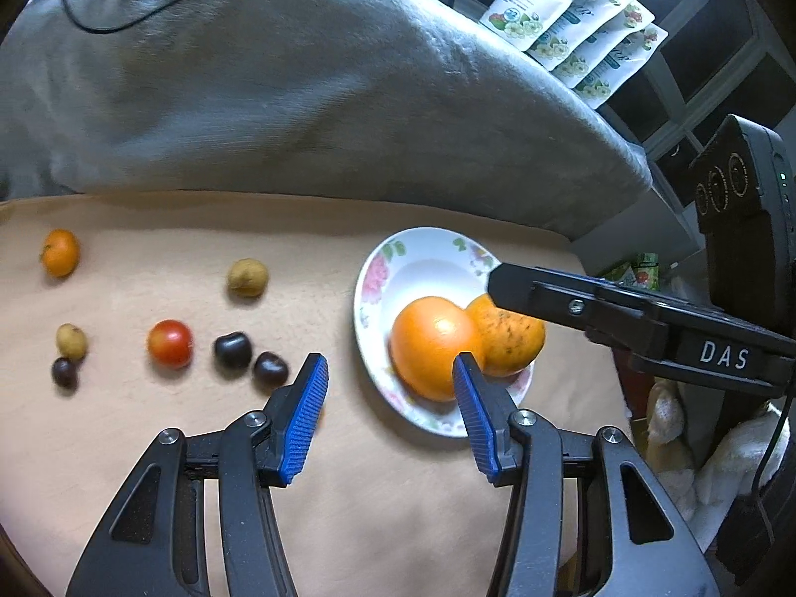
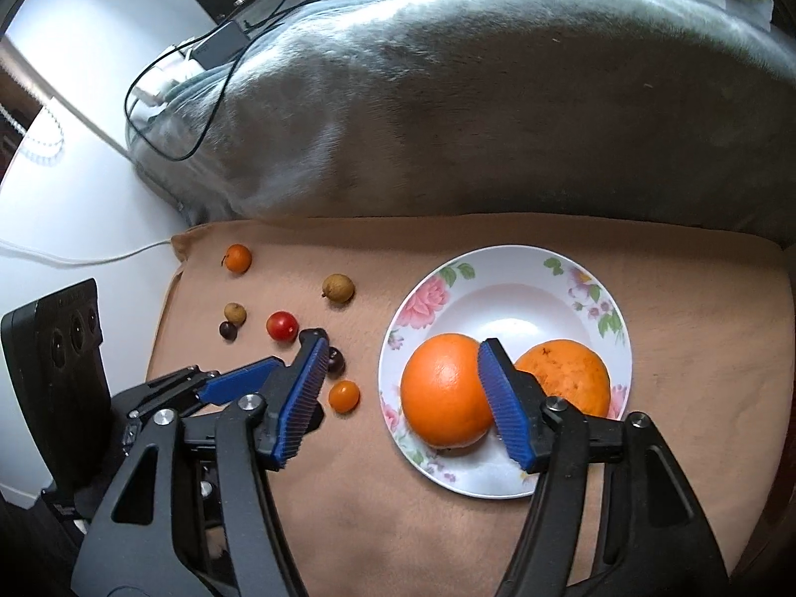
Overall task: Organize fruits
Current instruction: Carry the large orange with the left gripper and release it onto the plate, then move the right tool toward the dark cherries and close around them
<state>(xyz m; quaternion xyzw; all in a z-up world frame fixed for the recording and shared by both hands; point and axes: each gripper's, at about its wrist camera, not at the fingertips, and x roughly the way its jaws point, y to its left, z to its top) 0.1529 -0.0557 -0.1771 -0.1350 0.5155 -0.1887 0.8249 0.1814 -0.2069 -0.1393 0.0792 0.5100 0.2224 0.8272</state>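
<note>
Plate [image 2: 592,268]: white, flowered rim, right side of the tan mat [image 2: 696,348]; I judge it the collecting point.
Oranges: smooth orange [image 2: 443,388] and speckled orange [image 2: 572,373] rest in the plate, touching, at its near edge.
Small fruits: tomato [image 1: 169,343], two longans [image 1: 247,277], dark fruits [image 1: 232,349], small citrus [image 1: 59,252] lie loose on the mat to the left, apart from the plate, not yet sorted.
My left hand-held gripper [image 1: 390,373]: jaws apart, nothing between them, above the plate's left edge.
My right hand-held gripper [image 2: 403,363]: jaws apart, empty; the smooth orange shows between them, pads not pressing it.
Kumquat [image 2: 344,396]: nearest loose fruit, just left of the plate.
Surface: soft mat, which should keep round fruit from rolling.
Room: grey blanket [image 2: 447,99] behind, cables far left, packets [image 1: 572,25] on a shelf far right.
</note>
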